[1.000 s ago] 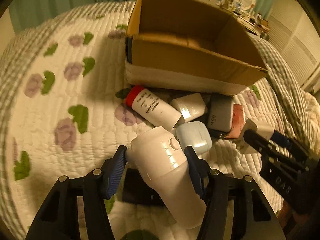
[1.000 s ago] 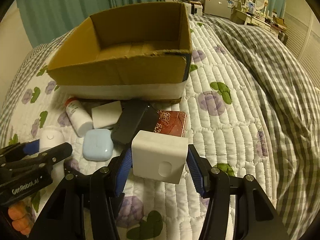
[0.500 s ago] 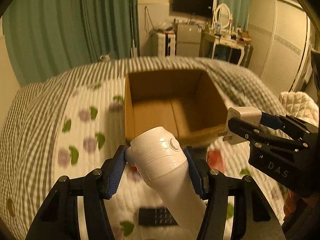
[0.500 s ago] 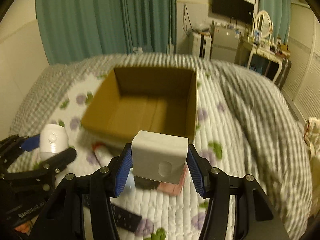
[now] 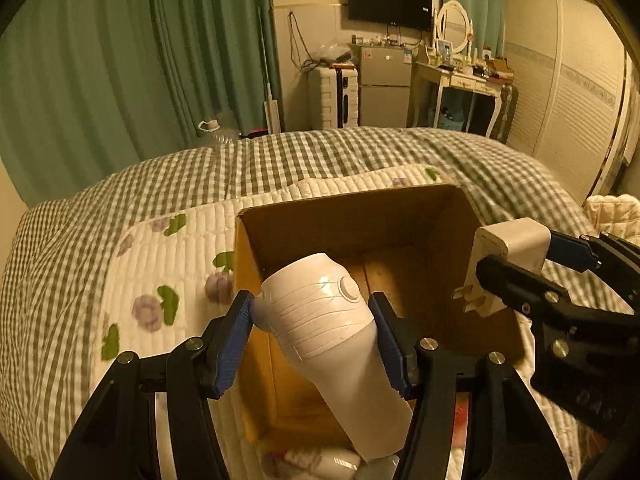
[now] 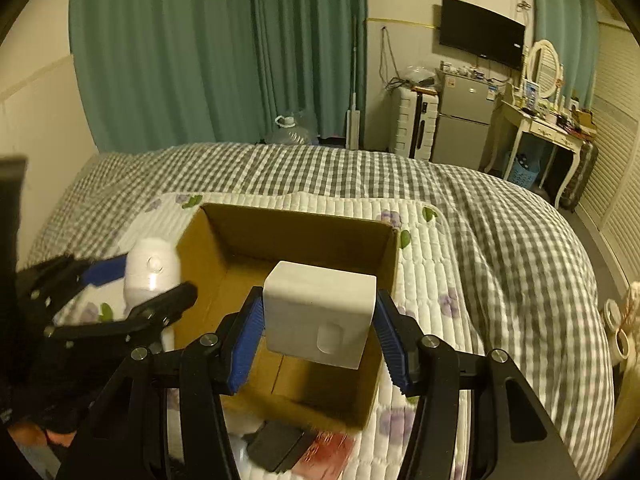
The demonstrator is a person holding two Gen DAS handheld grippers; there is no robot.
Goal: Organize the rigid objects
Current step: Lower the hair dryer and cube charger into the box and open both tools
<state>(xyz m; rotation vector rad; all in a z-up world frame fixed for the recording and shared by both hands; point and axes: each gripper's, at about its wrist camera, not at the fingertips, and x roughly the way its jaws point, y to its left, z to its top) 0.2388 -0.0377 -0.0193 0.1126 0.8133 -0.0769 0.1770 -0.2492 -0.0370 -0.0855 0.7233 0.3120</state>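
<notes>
The left claw (image 5: 312, 340) grips a white bottle-shaped device (image 5: 324, 320); the right claw (image 6: 318, 330) clamps a white plug adapter (image 6: 320, 312). Both hang over the open cardboard box (image 6: 288, 232) just ahead, on the quilted bed (image 6: 500, 240).

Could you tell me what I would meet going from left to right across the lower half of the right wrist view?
Left gripper holding the white bottle → left wall of the cardboard box → white charger block in the right gripper → flowered quilt → checked blanket.
</notes>
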